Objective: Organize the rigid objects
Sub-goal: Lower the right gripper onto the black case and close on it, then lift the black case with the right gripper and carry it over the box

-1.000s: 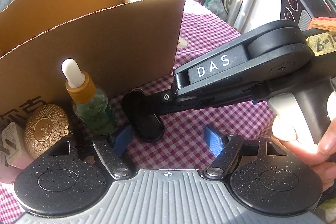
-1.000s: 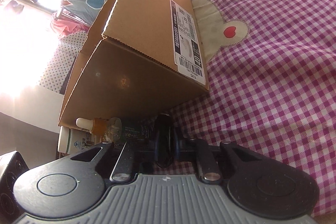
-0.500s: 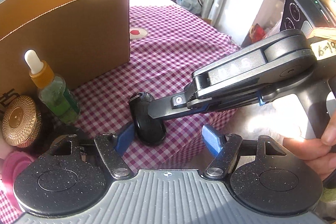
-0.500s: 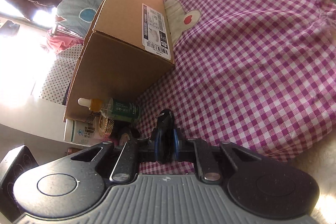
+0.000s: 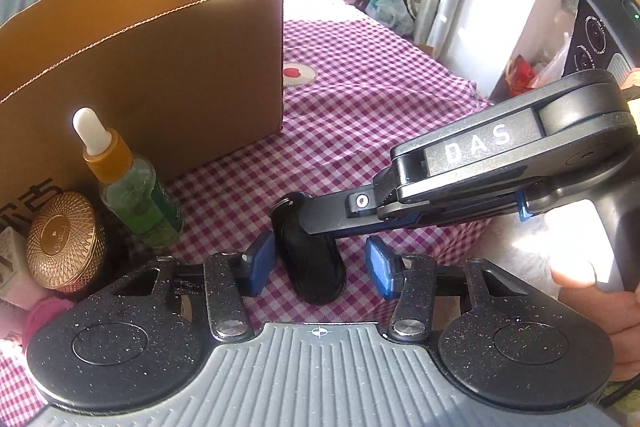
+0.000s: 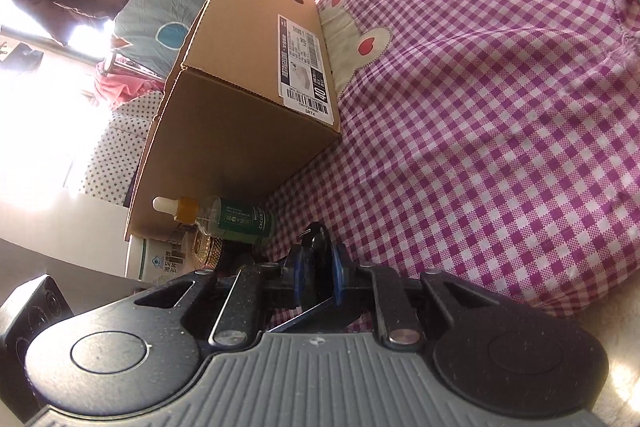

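Black oval case (image 5: pixel 310 255), clamped by right gripper (image 6: pixel 318 267), sits between spread-open left gripper (image 5: pixel 320 267) fingers.

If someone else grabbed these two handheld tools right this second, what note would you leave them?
Right gripper: jaws shut on a black oval object, held just above the checked tablecloth.
Left gripper: jaws open, one on either side of that object, not gripping.
Cardboard box: open top, just behind; contents hidden.
Dropper bottle, gold round case and a white carton stand outside against the box.
Left to do: probably box the black object, then those three.
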